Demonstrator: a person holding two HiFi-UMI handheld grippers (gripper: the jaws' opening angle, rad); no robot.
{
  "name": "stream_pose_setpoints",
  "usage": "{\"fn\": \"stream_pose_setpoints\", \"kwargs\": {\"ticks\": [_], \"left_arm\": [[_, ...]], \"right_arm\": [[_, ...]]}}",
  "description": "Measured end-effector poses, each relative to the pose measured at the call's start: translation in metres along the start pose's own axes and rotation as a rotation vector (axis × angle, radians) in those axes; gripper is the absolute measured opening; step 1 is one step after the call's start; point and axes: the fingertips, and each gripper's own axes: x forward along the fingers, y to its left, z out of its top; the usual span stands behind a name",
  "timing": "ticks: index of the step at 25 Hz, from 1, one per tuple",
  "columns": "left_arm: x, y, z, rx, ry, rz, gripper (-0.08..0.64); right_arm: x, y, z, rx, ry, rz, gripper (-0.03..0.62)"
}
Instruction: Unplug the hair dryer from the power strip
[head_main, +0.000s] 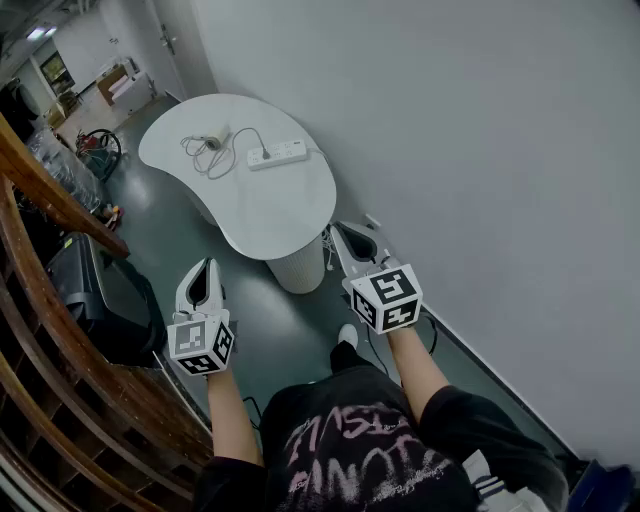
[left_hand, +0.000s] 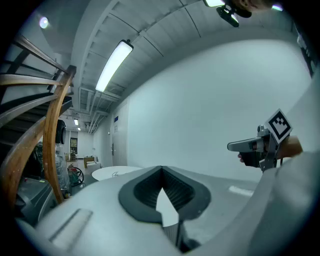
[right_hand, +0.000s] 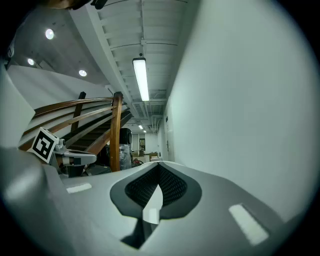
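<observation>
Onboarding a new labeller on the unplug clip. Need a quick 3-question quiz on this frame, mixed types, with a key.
1. True or false: the power strip lies on the white table.
2. Pick one. The right gripper is: A) shut with nothing between its jaws; B) clamped on a plug; C) wide open over the table.
3. Fill in: the wooden stair rail runs along the person's ___ side.

Key: 1 true; 2 A; 3 left.
</observation>
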Motion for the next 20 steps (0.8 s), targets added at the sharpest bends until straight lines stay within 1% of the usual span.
{"fn": "stream_pose_setpoints", "kwargs": {"ticks": [20], "left_arm": [[-0.0032,-0.0031,-0.0052,-0.003,0.007,-0.012,0.000]], "right_arm": [[-0.0015,0.0085,-0.0054,0.004,0.004,0.010,0.009]]}}
